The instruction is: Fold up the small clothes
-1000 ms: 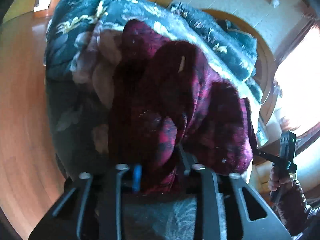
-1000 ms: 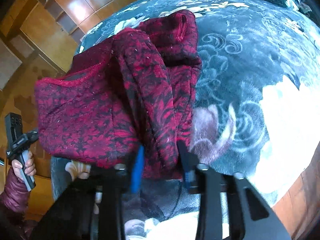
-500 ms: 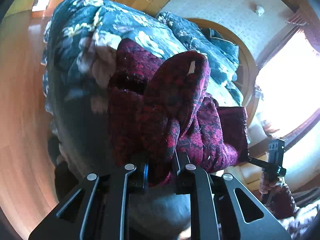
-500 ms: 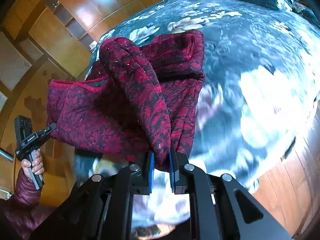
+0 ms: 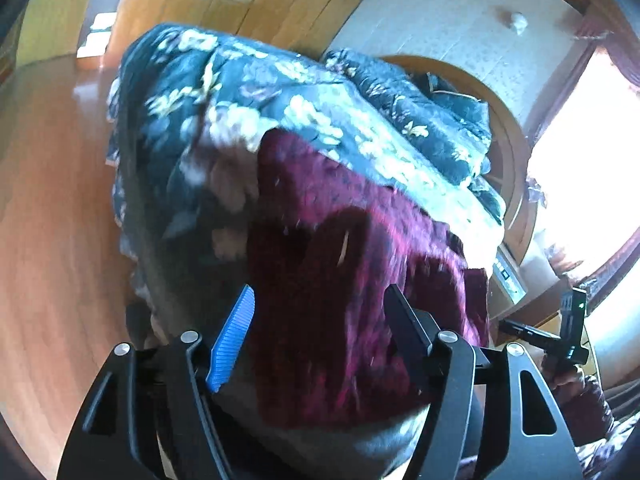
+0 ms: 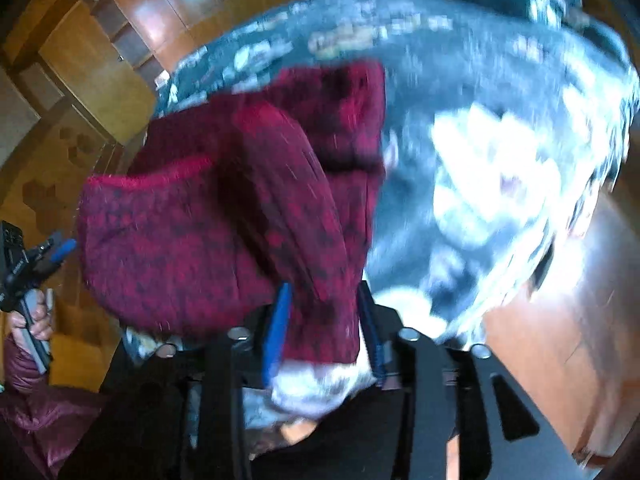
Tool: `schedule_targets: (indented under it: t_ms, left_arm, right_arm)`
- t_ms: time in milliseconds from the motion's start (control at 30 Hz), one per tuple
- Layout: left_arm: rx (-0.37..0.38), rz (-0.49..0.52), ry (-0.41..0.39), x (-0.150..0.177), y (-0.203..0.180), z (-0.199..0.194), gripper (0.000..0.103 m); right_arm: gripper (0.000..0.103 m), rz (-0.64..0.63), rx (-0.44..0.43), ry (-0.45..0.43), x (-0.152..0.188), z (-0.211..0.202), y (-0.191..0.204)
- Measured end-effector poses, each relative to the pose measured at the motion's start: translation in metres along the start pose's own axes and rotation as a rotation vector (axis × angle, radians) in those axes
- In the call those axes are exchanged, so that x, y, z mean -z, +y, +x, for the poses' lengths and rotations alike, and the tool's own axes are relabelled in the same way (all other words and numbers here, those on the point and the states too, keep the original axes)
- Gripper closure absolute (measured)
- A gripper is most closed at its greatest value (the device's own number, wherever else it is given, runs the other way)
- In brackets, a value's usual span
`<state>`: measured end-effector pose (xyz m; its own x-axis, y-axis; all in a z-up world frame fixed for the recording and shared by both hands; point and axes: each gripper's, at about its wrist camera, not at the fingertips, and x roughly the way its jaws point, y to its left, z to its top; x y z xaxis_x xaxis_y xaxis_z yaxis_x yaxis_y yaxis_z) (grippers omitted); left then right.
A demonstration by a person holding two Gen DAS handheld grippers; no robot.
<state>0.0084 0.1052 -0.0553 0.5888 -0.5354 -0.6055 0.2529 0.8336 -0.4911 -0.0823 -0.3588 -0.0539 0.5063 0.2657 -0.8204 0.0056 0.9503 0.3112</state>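
My left gripper point(image 5: 320, 334) has its jaws spread wide, and my right gripper point(image 6: 324, 320) has its jaws parted too, both around the red patterned garment point(image 6: 224, 232) on the bed's floral quilt point(image 5: 224, 104). Ungripped, the bunched folds could slump open or slide off the near edge.

Floral bedspread point(image 6: 500, 128) motion-blurred; red garment point(image 6: 224, 232) edges smeared.

Black left gripper point(image 5: 320, 332), blue ribbed fingers point(image 5: 232, 340), silver screws, maroon sleeve point(image 6: 24, 376)
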Motion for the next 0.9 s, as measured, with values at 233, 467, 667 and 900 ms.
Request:
schedule_targets:
  t_ms: [233,467,667,900]
  left_arm:
    - [0.051,0.049,0.065,-0.022,-0.008,0.051,0.035]
    - [0.128,0.081,0.048,-0.028,-0.021,0.052,0.083]
    - [-0.061,-0.015,0.038,-0.052,-0.013,0.072,0.070]
    - [-0.125,0.014,0.041,-0.050,-0.002,0.064,0.048]
  right_arm:
    - [0.055,-0.121,0.041,-0.080,-0.038,0.019,0.036]
    - [0.091,-0.157,0.115,-0.041,-0.050,0.047,0.041]
    - [0.092,-0.043,0.147,-0.107,-0.054,0.024,0.010]
    - [0.090,0.028,0.174,-0.015,-0.055,0.076,-0.007]
